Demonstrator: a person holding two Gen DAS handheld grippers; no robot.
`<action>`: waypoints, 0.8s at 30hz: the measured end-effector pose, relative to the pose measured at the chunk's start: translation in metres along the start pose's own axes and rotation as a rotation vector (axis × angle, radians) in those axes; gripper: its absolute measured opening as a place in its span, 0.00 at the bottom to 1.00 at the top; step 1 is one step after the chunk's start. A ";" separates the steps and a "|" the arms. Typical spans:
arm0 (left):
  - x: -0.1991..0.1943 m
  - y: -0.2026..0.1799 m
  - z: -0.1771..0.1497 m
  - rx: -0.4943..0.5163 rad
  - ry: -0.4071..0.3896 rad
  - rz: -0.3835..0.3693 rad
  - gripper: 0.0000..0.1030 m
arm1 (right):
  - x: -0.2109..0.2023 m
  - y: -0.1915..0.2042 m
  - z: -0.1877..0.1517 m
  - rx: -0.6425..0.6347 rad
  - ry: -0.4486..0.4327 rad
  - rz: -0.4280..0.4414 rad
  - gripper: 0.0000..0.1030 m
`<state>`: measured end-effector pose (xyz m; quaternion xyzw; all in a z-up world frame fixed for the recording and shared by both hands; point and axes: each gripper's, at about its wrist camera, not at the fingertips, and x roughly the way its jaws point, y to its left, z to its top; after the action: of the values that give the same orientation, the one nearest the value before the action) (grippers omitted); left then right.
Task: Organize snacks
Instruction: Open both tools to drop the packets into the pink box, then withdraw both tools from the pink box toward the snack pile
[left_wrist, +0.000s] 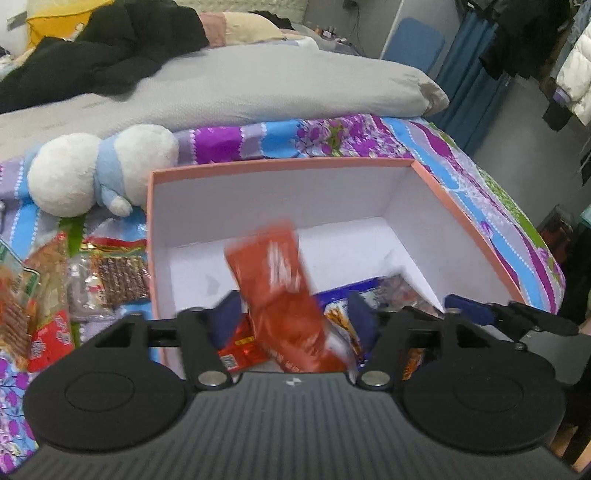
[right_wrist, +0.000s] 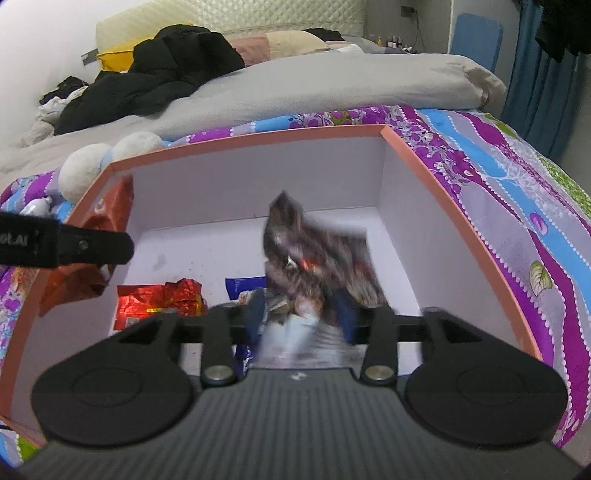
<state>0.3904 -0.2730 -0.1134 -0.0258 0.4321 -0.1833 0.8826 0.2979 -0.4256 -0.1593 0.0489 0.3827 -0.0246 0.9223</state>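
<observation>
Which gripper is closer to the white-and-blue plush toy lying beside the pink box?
Left. The left gripper hangs over the pink cardboard box's left side, the side where the white-and-blue plush toy lies; the right gripper is over the box's right part, farther away.

Left gripper (left_wrist: 293, 314) and right gripper (right_wrist: 301, 312) both tilted downward, fingers parted, gripping nothing.
</observation>
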 end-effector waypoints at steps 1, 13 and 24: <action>-0.005 0.001 0.001 -0.002 -0.016 -0.005 0.73 | -0.001 -0.001 0.001 0.007 -0.005 -0.001 0.55; -0.082 0.011 0.014 -0.001 -0.150 -0.038 0.73 | -0.056 0.013 0.023 0.009 -0.116 -0.004 0.55; -0.184 0.033 -0.004 0.007 -0.313 -0.036 0.73 | -0.135 0.056 0.031 -0.027 -0.282 0.028 0.55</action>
<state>0.2942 -0.1785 0.0166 -0.0587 0.2882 -0.1944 0.9358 0.2288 -0.3722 -0.0382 0.0379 0.2487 -0.0132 0.9678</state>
